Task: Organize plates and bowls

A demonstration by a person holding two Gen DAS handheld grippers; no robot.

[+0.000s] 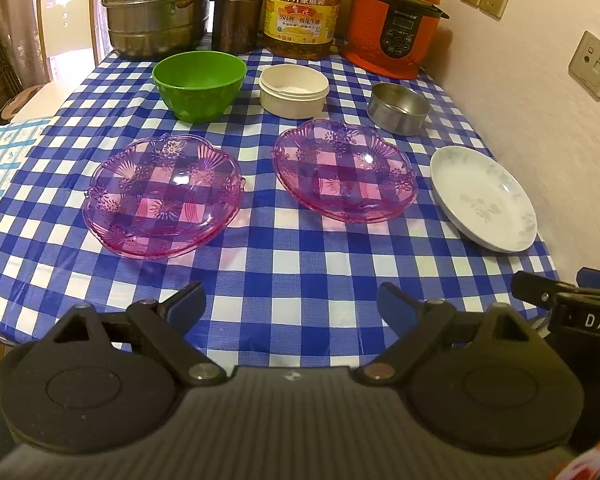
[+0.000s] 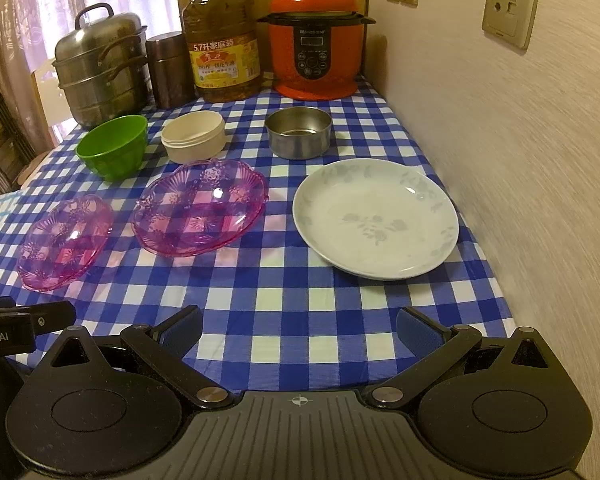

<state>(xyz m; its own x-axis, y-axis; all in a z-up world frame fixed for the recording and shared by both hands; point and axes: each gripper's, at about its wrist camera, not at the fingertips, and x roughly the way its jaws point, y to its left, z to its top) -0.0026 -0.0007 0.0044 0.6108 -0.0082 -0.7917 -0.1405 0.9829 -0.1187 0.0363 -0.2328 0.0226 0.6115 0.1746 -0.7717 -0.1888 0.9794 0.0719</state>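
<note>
Six dishes, nothing stacked yet

Both grippers hover over the desk's (image 1: 284,280) near edge, jaws apart and empty. The white plate (image 2: 374,218) lies straight ahead of the right gripper (image 2: 300,334), so that hand's nearer. Two see-through pink dishes (image 1: 162,194) (image 1: 344,170) sit ahead of the left gripper (image 1: 290,308), with three bowls in a row behind.

Left tongs (image 1: 290,306): jaws spread wide, nothing between them, blue pads (image 1: 186,306) facing inward, level, pointing toward 12 o'clock. Right tongs (image 2: 298,330): likewise wide apart, empty, level. The two sit side by side, the right just at the left's 3 o'clock.
</note>
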